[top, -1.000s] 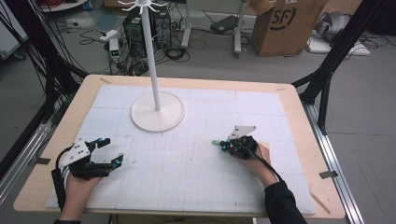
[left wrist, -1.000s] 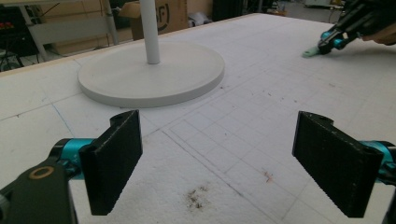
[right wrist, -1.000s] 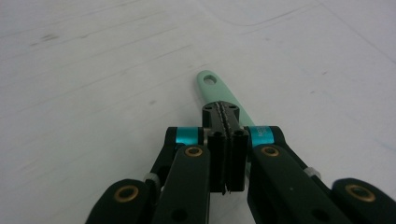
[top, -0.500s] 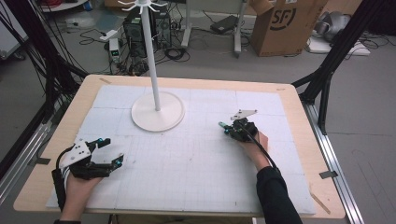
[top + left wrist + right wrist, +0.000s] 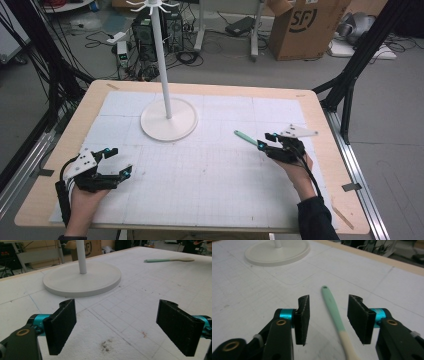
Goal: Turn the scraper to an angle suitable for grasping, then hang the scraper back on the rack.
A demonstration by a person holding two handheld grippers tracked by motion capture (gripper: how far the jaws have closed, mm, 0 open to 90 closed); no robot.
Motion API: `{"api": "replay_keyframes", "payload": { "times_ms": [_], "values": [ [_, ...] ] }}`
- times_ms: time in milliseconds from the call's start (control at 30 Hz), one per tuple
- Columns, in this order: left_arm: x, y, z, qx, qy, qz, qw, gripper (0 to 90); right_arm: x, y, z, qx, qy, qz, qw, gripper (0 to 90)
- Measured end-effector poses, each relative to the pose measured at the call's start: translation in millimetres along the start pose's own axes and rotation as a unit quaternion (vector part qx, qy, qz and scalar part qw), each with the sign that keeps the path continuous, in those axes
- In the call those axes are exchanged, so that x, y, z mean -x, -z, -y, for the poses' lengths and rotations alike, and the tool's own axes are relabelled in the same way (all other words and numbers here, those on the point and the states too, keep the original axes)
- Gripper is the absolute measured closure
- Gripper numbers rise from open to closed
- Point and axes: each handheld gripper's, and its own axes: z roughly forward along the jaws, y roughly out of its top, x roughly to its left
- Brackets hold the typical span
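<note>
Here the spatula [image 5: 333, 310] lies between the right tool's [image 5: 328, 317] parted jaws.

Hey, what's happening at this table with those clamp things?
A person sits at a table holding a two-jaw gripper in each hand. The right gripper is open with its jaws on either side of a mint-handled spoon lying flat on the white mat; it has not closed on it. The left gripper is open too, with nothing between its jaws, near the table's front left. A white stand with a round base sits farther back.
</note>
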Motion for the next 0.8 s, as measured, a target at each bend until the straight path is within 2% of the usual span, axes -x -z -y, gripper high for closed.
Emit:
{"api": "replay_keyframes", "payload": {
  "times_ms": [33, 67, 100, 133, 200, 233, 267, 300, 367, 400, 500, 800],
  "values": [
    [0.0, 0.0, 0.0, 0.000, 0.000, 0.000, 1.0000, 17.6, 2.3, 14.7, 13.3, 0.016, -0.008, 0.006, 0.9998, 45.8],
    [0.0, 0.0, 0.0, 0.000, 0.000, 0.000, 1.0000, 17.6, 2.3, 14.7, 13.3, 0.016, -0.008, 0.006, 0.9998, 45.8],
    [-0.1, 0.0, 0.0, 0.000, 0.000, 0.000, 1.0000, 17.7, 3.3, 20.6, 19.8, 0.020, -0.012, 0.009, 0.9997, 43.2],
    [-0.1, 0.0, 0.0, 0.001, 0.002, -0.002, 1.0000, 17.6, 2.9, 30.8, 32.6, 0.035, -0.018, 0.018, 0.9990, 40.6],
    [-0.3, 0.1, 0.0, 0.001, 0.003, -0.001, 1.0000, 17.6, 2.3, 34.8, 38.2, 0.040, -0.021, 0.021, 0.9988, 37.5],
    [-0.3, -0.1, 0.1, 0.002, 0.004, -0.001, 1.0000, 17.6, 1.2, 40.7, 48.1, 0.045, -0.018, 0.033, 0.9983, 31.3],
    [-0.3, 0.0, 0.1, 0.002, 0.004, -0.001, 1.0000, 17.6, 1.2, 40.7, 48.1, 0.045, -0.018, 0.033, 0.9983, 31.3],
    [-0.3, 0.1, 0.1, 0.001, 0.003, -0.001, 1.0000, 17.6, -0.2, 44.7, 57.5, 0.057, -0.021, 0.034, 0.9976, 26.9],
    [-0.2, -0.1, 0.0, 0.001, 0.004, -0.002, 1.0000, 17.6, -0.5, 48.9, 60.8, 0.080, -0.018, 0.032, 0.9961, 19.3],
    [-0.2, -0.1, 0.0, 0.001, 0.004, -0.002, 1.0000, 17.6, -0.5, 48.9, 60.8, 0.080, -0.018, 0.032, 0.9961, 19.3],
    [-0.5, 0.0, 0.2, 0.002, 0.006, -0.001, 1.0000, 17.5, -1.9, 54.3, 64.1, 0.104, -0.024, 0.040, 0.9935, 16.2],
    [-0.6, -0.1, 0.1, 0.001, 0.005, -0.001, 1.0000, 17.5, -2.5, 54.4, 64.1, 0.106, -0.018, 0.041, 0.9934, 16.2]
  ]
}}
